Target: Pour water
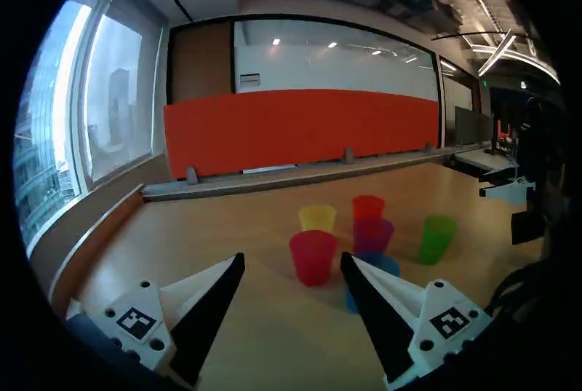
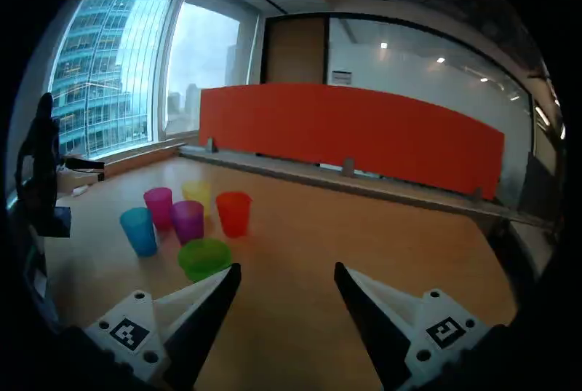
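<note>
The table (image 1: pixel 254 333) is pale wood-grain, smooth with a soft sheen. The cups (image 1: pixel 313 257) look like glossy, translucent coloured plastic. At twelve o'clock beyond them, the orange partition (image 1: pixel 298 129) looks matt. The left gripper (image 1: pixel 291 256) has white plastic fingers (image 1: pixel 189 287) faced in matt black.

Left gripper view low over the counter (image 1: pixel 240 318), close to the cup cluster (image 1: pixel 372 234), facing across it to the orange partition (image 1: pixel 291 129), right gripper view also low, farther from the cluster, off its right side, both sharing cluster, partition, window (image 2: pixel 109 100)
</note>
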{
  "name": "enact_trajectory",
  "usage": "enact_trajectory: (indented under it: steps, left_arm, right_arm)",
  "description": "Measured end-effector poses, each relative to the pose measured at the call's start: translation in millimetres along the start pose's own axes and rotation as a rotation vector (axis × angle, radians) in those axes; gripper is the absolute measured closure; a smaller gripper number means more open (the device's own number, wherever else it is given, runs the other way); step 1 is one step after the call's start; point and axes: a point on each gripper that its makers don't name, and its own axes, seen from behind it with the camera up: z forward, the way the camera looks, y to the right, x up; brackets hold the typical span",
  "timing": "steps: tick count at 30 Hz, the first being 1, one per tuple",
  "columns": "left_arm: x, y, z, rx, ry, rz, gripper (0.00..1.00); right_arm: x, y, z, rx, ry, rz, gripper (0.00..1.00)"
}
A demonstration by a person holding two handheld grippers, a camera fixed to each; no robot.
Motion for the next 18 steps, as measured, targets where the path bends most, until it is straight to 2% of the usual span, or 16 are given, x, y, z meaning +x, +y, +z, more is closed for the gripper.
enact_trajectory:
  steps: [5,11,18]
  left_arm:
    - [11,-8.8,-2.9,0.053,0.056,-0.010,0.02]
    - [28,-20.3,-9.7,0.118,0.129,-0.032,0.02]
    - [41,-25.2,-14.8,0.158,0.196,-0.070,0.02]
  right_arm:
    - [14,16,-2.4,-0.077,0.066,0.029,0.01]
    - [38,38,-11.1,-0.173,0.181,0.099,0.01]
    - [57,61,-25.0,-0.271,0.302,0.152,0.01]
